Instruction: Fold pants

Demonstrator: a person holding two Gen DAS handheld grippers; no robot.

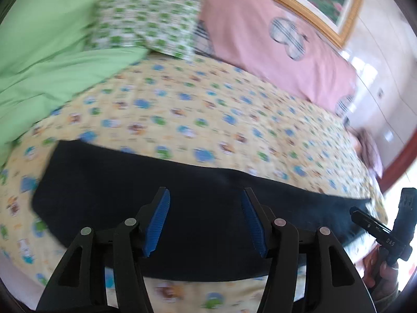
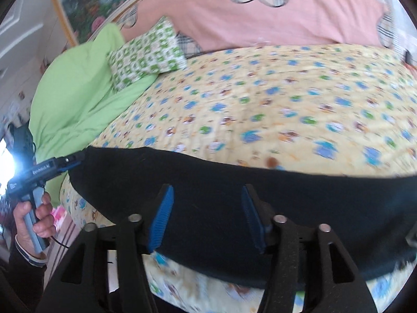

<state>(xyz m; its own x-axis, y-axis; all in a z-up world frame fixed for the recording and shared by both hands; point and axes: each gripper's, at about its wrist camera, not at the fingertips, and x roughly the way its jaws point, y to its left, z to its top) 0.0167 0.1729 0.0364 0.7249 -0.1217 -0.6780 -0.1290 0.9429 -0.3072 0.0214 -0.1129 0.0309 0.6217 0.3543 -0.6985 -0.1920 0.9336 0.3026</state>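
Note:
Dark navy pants [image 1: 182, 198] lie as a long flat band across the near edge of the bed; they also show in the right wrist view [image 2: 260, 203]. My left gripper [image 1: 206, 195] hovers over the pants, blue pads apart, holding nothing. My right gripper [image 2: 207, 191] hovers over the pants too, pads apart and empty. In the right wrist view the left gripper [image 2: 75, 161] sits at the pants' left end. In the left wrist view the right gripper [image 1: 365, 216] is at the pants' right end.
The yellow patterned bedsheet [image 1: 208, 109] covers the bed. A green duvet [image 1: 52, 52] and a green-checked pillow [image 1: 148, 20] lie at the back left. A pink quilt [image 1: 260, 26] lies along the far side. The bed's near edge drops off below the pants.

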